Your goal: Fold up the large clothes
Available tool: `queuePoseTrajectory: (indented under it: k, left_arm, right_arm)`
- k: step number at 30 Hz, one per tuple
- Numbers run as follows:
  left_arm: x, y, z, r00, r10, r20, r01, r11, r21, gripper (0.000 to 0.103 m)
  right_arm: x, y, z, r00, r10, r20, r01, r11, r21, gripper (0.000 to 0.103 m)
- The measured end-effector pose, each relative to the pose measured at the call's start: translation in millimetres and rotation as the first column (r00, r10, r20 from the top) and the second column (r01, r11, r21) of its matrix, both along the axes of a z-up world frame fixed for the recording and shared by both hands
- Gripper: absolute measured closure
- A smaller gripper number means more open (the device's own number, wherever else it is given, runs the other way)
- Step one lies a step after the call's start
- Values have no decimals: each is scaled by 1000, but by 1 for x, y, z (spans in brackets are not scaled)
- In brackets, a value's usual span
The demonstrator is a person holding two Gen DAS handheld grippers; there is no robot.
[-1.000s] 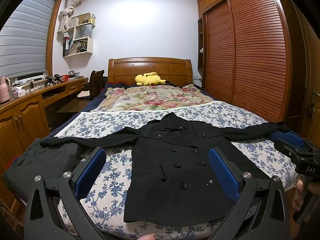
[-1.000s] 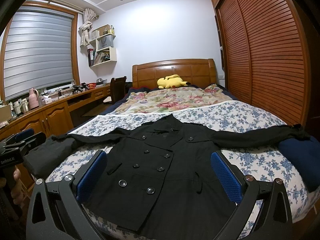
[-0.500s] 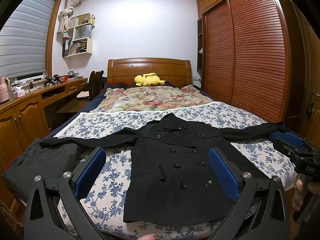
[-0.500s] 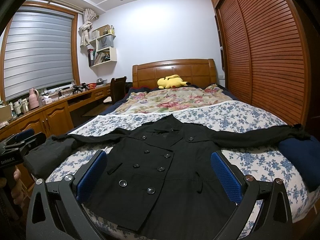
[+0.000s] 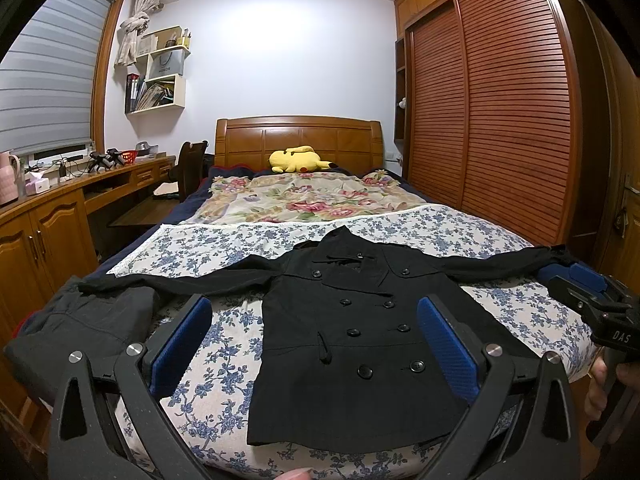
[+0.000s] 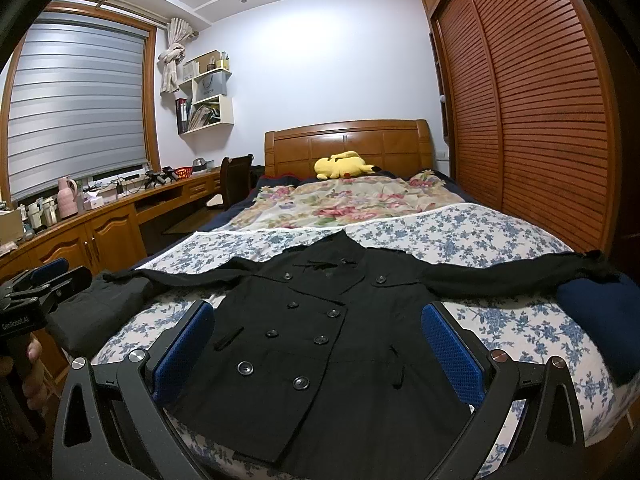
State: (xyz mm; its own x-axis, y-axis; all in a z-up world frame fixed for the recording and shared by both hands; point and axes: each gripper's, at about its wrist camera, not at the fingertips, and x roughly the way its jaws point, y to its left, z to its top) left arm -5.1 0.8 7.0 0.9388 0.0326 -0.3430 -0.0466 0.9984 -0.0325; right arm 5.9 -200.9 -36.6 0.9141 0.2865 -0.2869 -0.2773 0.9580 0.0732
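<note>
A black double-breasted coat point(image 5: 352, 320) point(image 6: 332, 344) lies flat, front up, on the blue-flowered sheet, both sleeves stretched out sideways and its hem at the foot of the bed. My left gripper point(image 5: 316, 340) hovers open over the coat's lower left half, nothing between its blue pads. My right gripper point(image 6: 316, 344) hangs open above the coat's lower right half, also empty. In the left wrist view the right gripper point(image 5: 592, 304) shows at the far right edge, held by a hand. The left gripper point(image 6: 36, 292) appears at the left edge of the right wrist view.
Dark grey folded clothes point(image 5: 84, 324) lie at the bed's left corner under the left sleeve, and a navy folded garment point(image 6: 600, 316) sits at the right corner. A yellow plush point(image 5: 298, 159) rests by the headboard. Wooden desk point(image 5: 60, 200) left, slatted wardrobe point(image 5: 500, 120) right.
</note>
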Motion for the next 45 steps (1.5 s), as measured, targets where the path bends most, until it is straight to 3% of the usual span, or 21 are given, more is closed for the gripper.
queuePoseTrajectory:
  k: [9, 28, 45]
  left_arm:
    - [7, 2, -5, 1000, 2, -17, -2, 1000, -4, 0]
    - [50, 48, -46, 994, 51, -96, -50, 999, 16, 0]
    - [115, 98, -75, 974, 72, -216, -71, 997, 10, 0]
  right_arm:
    - [6, 3, -4, 1000, 8, -7, -8, 1000, -18, 0]
    - [68, 28, -30, 990, 102, -97, -107, 993, -49, 0]
    - [169, 66, -34, 966, 236, -109, -244, 968, -64, 0]
